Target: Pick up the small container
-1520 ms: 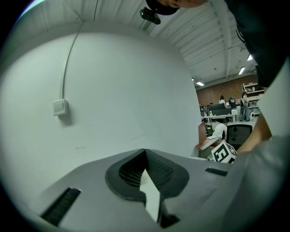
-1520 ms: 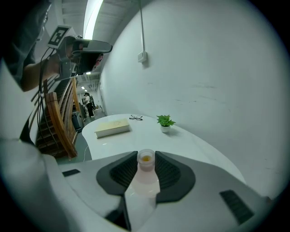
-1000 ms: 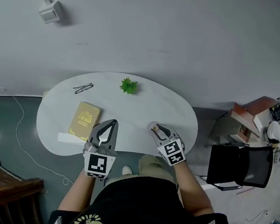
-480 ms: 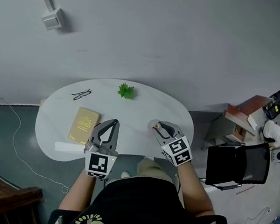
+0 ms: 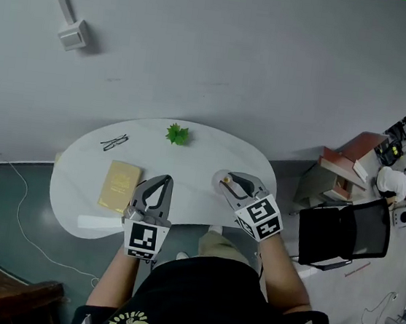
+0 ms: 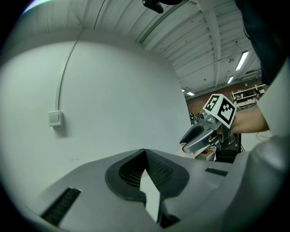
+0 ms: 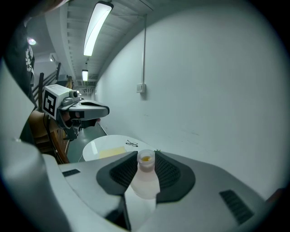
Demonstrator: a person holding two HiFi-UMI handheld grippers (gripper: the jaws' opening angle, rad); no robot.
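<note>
The small container (image 7: 146,181) is a translucent white bottle with a yellow spot showing at its open top. It sits between the pads of my right gripper (image 7: 146,157), which is shut on it and holds it in the air above the white table (image 5: 195,165). In the head view the container (image 5: 223,184) shows at the right gripper's (image 5: 231,184) tips, over the table's right part. My left gripper (image 5: 165,180) hovers over the table's front middle, its jaws shut with nothing between them (image 6: 145,151).
On the table lie a yellow book (image 5: 120,185), a pair of glasses (image 5: 114,142), a small green plant (image 5: 177,134) and a white strip (image 5: 100,221). A black chair (image 5: 340,237) and cluttered shelves stand to the right. A grey wall with a switch box (image 5: 73,34) lies beyond.
My right gripper has risen with the container held in it, away from the tabletop. The left gripper has lifted a little. The table looks smaller and farther off.
</note>
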